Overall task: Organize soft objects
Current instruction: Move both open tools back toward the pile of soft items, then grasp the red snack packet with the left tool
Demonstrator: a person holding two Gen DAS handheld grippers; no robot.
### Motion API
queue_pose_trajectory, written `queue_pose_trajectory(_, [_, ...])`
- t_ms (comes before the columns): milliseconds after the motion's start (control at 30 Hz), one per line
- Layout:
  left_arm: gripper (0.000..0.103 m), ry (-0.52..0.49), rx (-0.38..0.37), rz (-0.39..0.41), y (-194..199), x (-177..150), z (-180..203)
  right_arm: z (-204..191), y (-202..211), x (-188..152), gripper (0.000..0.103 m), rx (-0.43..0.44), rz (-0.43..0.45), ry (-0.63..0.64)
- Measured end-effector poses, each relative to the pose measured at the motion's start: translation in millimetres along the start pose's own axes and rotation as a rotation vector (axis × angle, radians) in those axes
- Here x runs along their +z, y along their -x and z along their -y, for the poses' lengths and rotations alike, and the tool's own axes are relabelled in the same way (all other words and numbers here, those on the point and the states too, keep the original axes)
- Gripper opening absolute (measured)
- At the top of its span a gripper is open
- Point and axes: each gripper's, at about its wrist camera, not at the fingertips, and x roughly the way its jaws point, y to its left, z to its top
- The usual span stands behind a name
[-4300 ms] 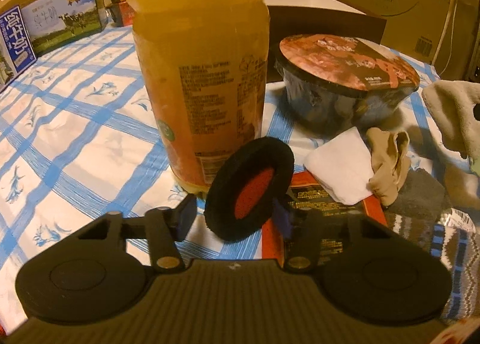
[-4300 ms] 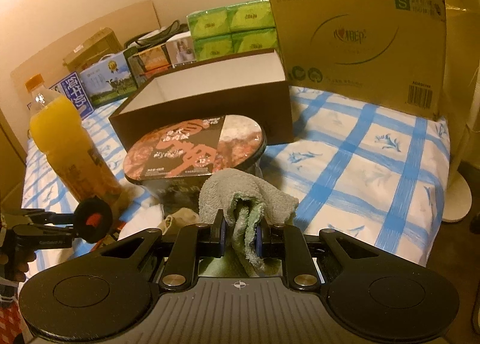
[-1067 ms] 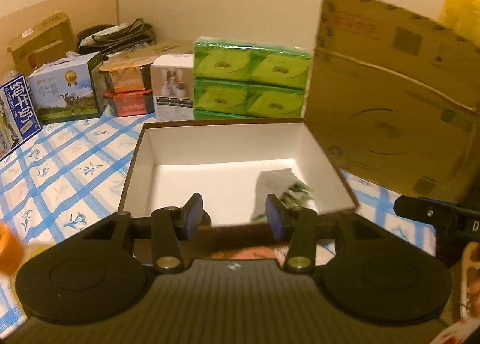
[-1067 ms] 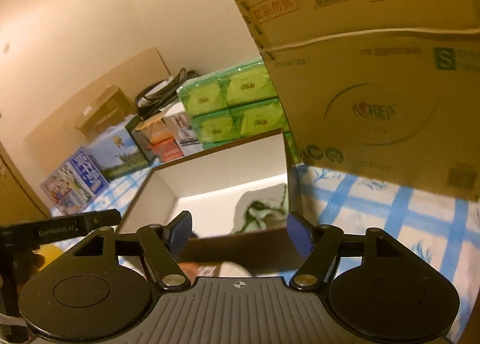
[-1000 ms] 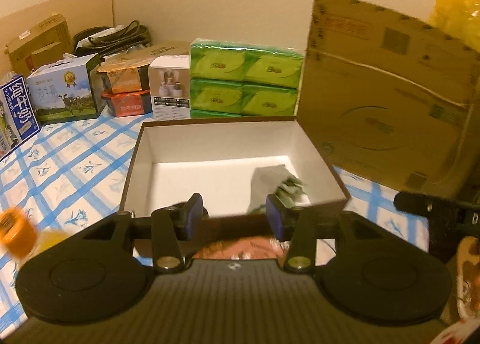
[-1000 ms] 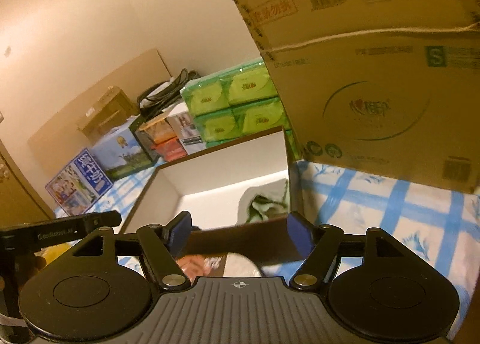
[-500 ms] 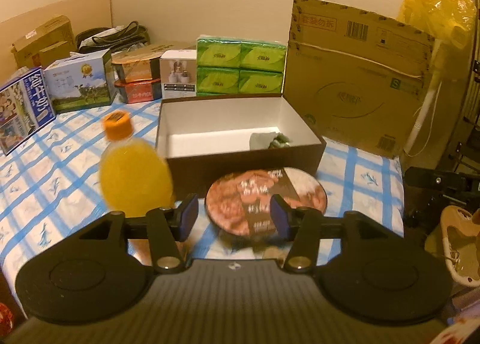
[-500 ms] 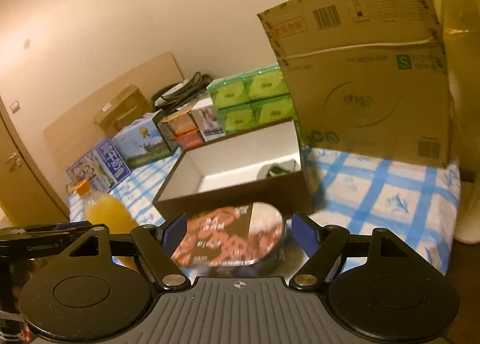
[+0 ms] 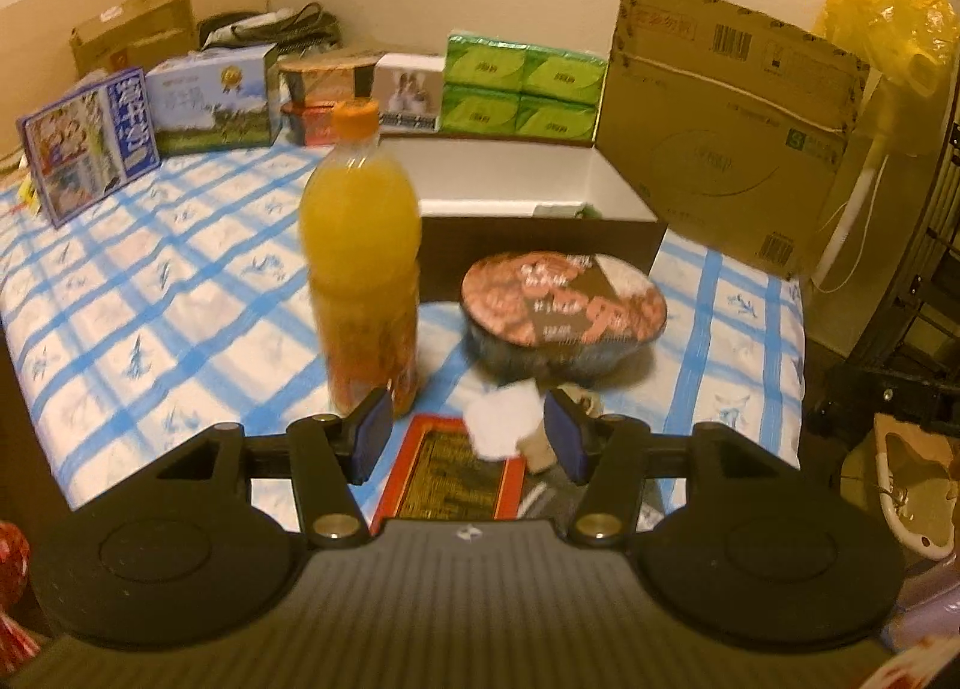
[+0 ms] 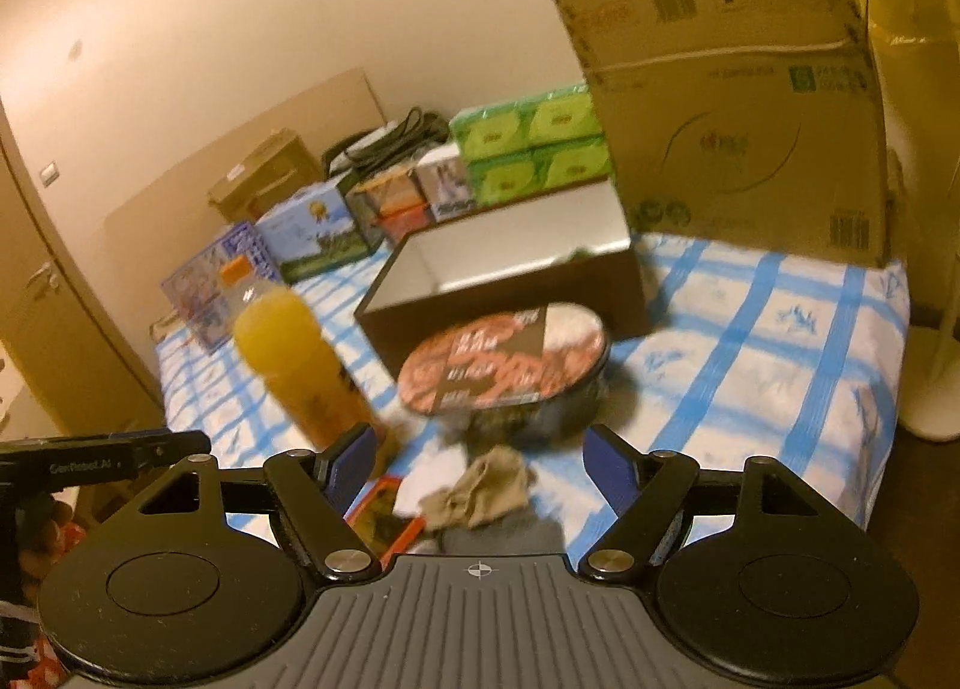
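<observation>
The brown box (image 9: 540, 236) with a white inside stands open at the back of the bed; a bit of the green towel (image 9: 591, 212) shows over its near wall. Close in front of me lie a white folded cloth (image 9: 501, 434) and a beige sock (image 9: 540, 452). My left gripper (image 9: 468, 443) hovers above them, open, with nothing between its pads. My right gripper (image 10: 480, 467) is open too, above the beige sock (image 10: 480, 494), the white cloth (image 10: 411, 497) and a grey knitted piece (image 10: 504, 536).
An orange juice bottle (image 9: 360, 263) and a sealed noodle bowl (image 9: 564, 311) stand between me and the box. A red packet (image 9: 456, 476) lies under the cloths. A tall cardboard carton (image 9: 720, 131), green tissue packs (image 9: 522, 89) and milk cartons (image 9: 90, 143) line the back.
Both grippers have pulled back from over the box, so the bottle, the bowl and the cloths have come into view. The green towel that the right gripper held now lies in the box.
</observation>
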Motion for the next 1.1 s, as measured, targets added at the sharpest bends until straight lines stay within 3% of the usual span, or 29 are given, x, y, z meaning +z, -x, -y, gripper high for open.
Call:
queue_pose_trajectory(400, [0.055, 0.040, 0.015, -0.085, 2, -46, -23, -21, -10, -51, 0.076, -0.010, -0.129, 0.016])
queue_pose_trajectory(700, [0.056, 0.043, -0.020, -0.140, -11, -69, -23, -30, -27, -70, 0.076, -0.014, -0.175, 0.039])
queue_pose_trajectory(867, [0.058, 0.013, -0.030, -0.153, -24, -80, -19, -32, -37, -75, 0.076, -0.026, -0.188, 0.055])
queue_pose_trajectory(1100, [0.058, -0.098, 0.010, -0.168, -48, -97, -16, -27, -50, -84, 0.076, -0.042, -0.219, 0.057])
